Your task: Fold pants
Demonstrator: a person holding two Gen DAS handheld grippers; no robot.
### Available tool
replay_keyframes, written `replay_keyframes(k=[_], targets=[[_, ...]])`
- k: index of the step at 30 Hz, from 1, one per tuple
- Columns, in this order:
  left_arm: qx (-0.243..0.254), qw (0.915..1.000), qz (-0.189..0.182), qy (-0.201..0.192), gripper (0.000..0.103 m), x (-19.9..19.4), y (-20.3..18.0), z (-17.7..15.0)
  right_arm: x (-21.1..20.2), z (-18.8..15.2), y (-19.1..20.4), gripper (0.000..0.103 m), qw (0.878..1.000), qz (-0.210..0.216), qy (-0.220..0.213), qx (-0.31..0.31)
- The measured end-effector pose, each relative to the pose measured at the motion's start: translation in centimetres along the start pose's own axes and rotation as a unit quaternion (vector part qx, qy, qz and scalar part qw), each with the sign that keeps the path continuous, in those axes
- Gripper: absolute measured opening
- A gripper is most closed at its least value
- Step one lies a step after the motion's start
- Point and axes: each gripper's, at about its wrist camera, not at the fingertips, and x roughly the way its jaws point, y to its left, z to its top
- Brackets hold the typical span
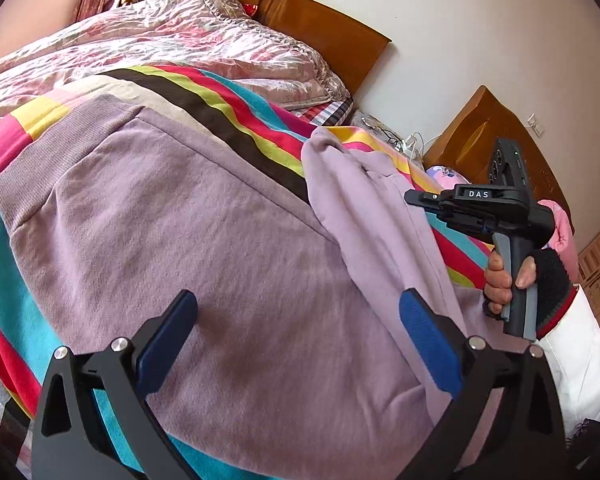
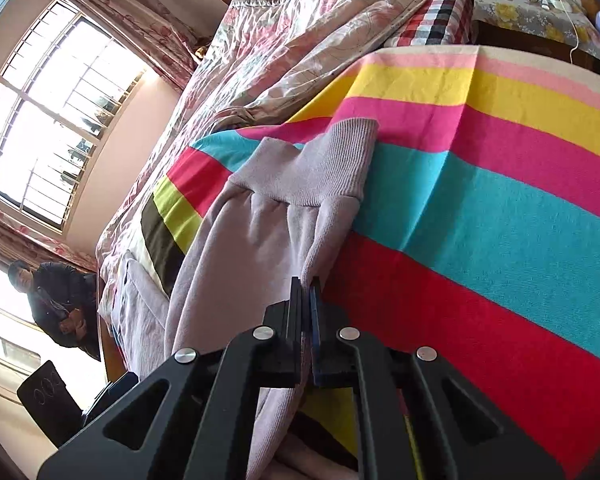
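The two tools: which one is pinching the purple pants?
The right tool: it's shut on the purple pants. The left tool is open, gripping nothing.

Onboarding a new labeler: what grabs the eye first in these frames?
The lilac sweatpants sprawled across the loud rainbow-striped blanket. Next, the right tongs shut on a lifted pant leg near its ribbed cuff, while the left tongs hang open over the flat part.
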Motion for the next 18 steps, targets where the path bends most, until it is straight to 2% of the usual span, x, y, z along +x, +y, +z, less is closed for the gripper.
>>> replay_keyframes(k=[2,4,7,8,9,10,11,12,13,14,16,18], targets=[[-0.033,0.9991,-0.024,-0.01,0.101,-0.3,1.3,0.1,-1.1,0.1,5.3,0.007,0.998,0.02,-0.014,-0.057],[-0.087,0.995,-0.018,-0.046,0.1,-1.8,3.0,-0.2,-2.0,-0.7,12.4,0.007,0.989,0.029,-0.024,-0.145],[-0.182,0.9781,-0.012,-0.1,0.096,-5.0,6.6,-1.7,-2.0,-3.5,22.3,0.008,0.964,0.057,-0.017,-0.258],[-0.199,0.9732,-0.006,-0.116,0.096,-6.1,7.4,-2.4,-1.5,-4.7,24.7,0.014,0.957,0.074,0.0,-0.282],[-0.211,0.9693,0.002,-0.126,0.096,-7.0,8.2,-3.2,-0.4,-6.0,26.6,0.019,0.948,0.099,0.037,-0.302],[-0.222,0.966,0.007,-0.131,0.096,-7.7,8.9,-3.9,0.6,-7.1,27.9,0.053,0.937,0.128,0.082,-0.314],[-0.232,0.9634,0.01,-0.133,0.096,-8.4,9.6,-4.6,1.0,-8.2,28.7,0.085,0.929,0.149,0.1,-0.323],[-0.24,0.9619,0.015,-0.129,0.096,-8.7,10.2,-5.2,0.5,-9.2,29.0,0.087,0.925,0.155,0.092,-0.335],[-0.247,0.9605,0.022,-0.127,0.096,-9.0,10.7,-5.7,-0.1,-9.8,28.8,0.082,0.923,0.147,0.082,-0.347],[-0.252,0.959,0.025,-0.128,0.096,-9.3,11.1,-6.2,-0.8,-10.0,28.0,0.07,0.927,0.129,0.07,-0.346],[-0.25,0.9594,0.026,-0.128,0.096,-9.8,11.5,-6.7,-3.0,-9.7,24.5,0.066,0.943,0.104,0.043,-0.314],[-0.237,0.9622,0.032,-0.13,0.096,-10.2,11.5,-6.7,-5.3,-9.2,19.2,0.065,0.952,0.055,0.011,-0.3]])
